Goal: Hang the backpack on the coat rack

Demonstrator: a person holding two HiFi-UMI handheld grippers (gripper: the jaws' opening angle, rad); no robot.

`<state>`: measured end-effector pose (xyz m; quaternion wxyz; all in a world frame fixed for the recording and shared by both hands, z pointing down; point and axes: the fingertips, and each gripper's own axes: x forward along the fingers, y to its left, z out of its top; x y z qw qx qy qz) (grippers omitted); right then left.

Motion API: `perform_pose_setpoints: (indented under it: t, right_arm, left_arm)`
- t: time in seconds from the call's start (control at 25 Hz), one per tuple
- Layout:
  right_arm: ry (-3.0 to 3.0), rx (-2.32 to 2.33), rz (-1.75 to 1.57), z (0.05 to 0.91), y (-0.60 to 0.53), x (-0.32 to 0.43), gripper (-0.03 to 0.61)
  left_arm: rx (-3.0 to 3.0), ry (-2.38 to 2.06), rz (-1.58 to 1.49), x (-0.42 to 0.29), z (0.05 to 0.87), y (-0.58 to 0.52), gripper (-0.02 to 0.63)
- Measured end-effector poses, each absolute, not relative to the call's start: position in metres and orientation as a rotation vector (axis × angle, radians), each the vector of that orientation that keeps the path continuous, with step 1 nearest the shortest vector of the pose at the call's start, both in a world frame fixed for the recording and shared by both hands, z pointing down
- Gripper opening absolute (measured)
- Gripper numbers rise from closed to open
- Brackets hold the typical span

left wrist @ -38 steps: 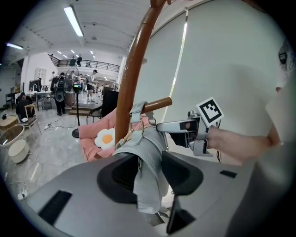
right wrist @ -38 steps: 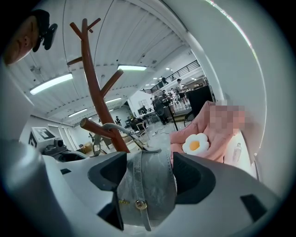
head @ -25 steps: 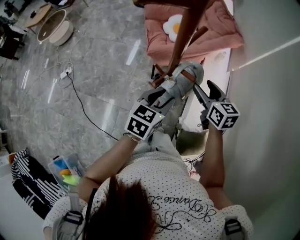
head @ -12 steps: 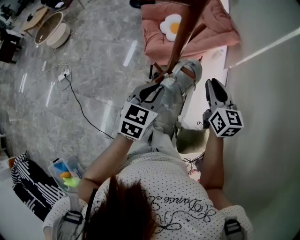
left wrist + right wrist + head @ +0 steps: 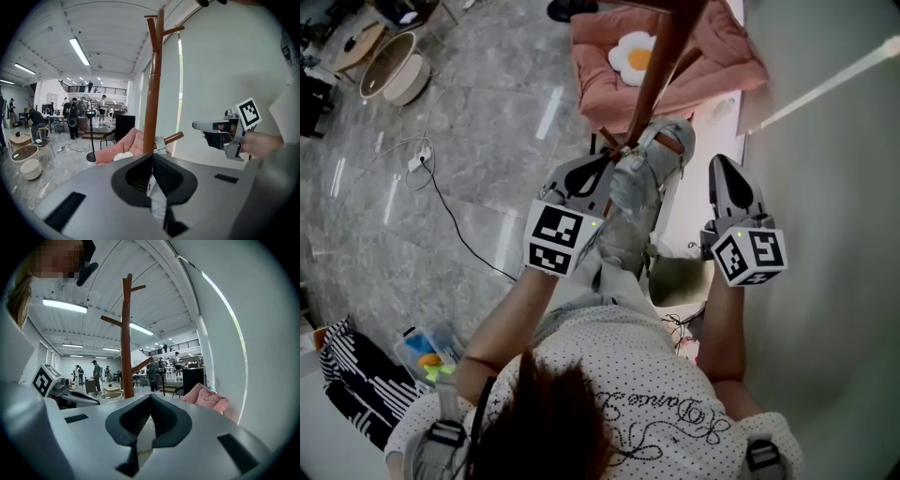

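The backpack [image 5: 637, 192] is pale grey-blue cloth, soft and creased, with a brown strap [image 5: 673, 142] across its top. In the head view it sits at the middle. Its top rests against the foot of the brown wooden coat rack [image 5: 661, 66], which rises toward 12 o'clock, and its body runs back toward the person at 6 o'clock.

The left gripper [image 5: 152, 157] lies on the bag's 9 o'clock side. Its jaws are pressed together with a fold of the pale cloth pinched in the slit.

The right gripper [image 5: 150, 397] stands at the bag's 3 o'clock, a little apart from it, with its jaws closed tip to tip. A pale strip shows in its slit, but I cannot tell what it is.

A short peg [image 5: 174, 137] juts from the pole just past the left jaws, with a grey band of the bag beside it.

A pink cushion [image 5: 712, 66] bearing an egg-shaped pillow [image 5: 635, 54] lies behind the pole at 12 o'clock. A white wall [image 5: 834, 234] fills the 3 o'clock side close by the right gripper.

Out at 9 o'clock a black cable [image 5: 455, 225] snakes over the grey floor. Round tubs [image 5: 389, 66] sit at 10 o'clock. A striped cloth [image 5: 352, 361] and a clear box [image 5: 427, 347] lie at 8 o'clock.
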<state>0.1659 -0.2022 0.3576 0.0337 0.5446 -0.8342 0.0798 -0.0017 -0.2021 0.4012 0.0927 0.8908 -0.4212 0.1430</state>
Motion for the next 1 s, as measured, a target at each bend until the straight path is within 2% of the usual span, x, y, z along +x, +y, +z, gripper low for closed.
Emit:
perform_pose_setpoints:
  t: [0.52,1.0]
  right_arm:
    - [-2.647,1.758,0.043,0.296,-0.175,0.157,0.012]
    - [-2.616,1.784,-0.039,0.283,-0.160,0.147,0.012]
  left_arm:
    - [2.789,-1.413,0.296,-0.013,0.327,-0.210,0.005]
    - [2.821,-1.464,0.201,-0.016,0.302,-0.213,0.005]
